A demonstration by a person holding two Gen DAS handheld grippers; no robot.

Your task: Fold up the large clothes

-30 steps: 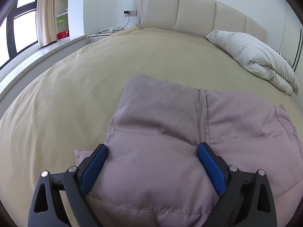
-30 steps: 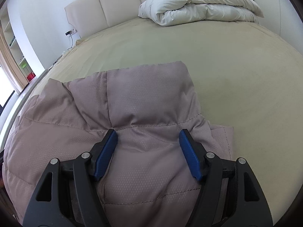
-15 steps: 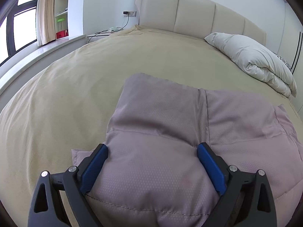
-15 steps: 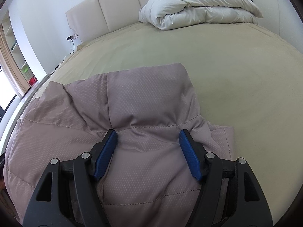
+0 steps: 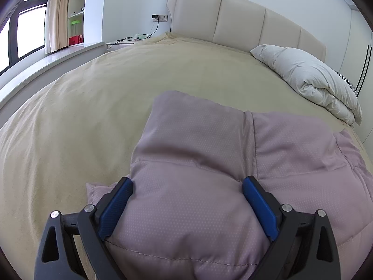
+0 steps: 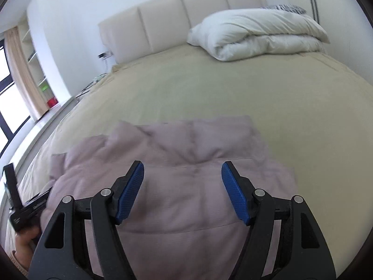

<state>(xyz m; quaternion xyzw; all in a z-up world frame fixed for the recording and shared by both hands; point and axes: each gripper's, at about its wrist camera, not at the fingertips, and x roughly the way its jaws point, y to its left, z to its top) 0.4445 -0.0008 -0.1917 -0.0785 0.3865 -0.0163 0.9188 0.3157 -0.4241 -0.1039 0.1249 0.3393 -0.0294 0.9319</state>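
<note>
We start on the left, where our left tongs [image 5: 187, 186] are spread wide with a puffy hump of the pink padded coat [image 5: 233, 154] bulging between the two blue pads; the pads touch the hump on both sides, but they are not pinching it. The coat lies on the bed [image 5: 93, 107], near the front edge, already bunched and partly folded over itself. Our right tongs [image 6: 183, 172] are wide apart too and hang over the coat, gripping nothing. We think we are between folds right now, patting the bundle down or picking the next spot to grab. Next we need to choose an edge or a corner, squeeze the tongs on it, and lift it across so the bundle gets smaller. The coat is thick and springy, so it may pop back up. The bed has a smooth tan cover. A window [image 5: 28, 37] and shelves [image 5: 78, 14] are at the left, a padded cream headboard [image 5: 233, 16] is in the middle, and a folded white quilt [image 5: 310, 81] sits at the right.
</note>
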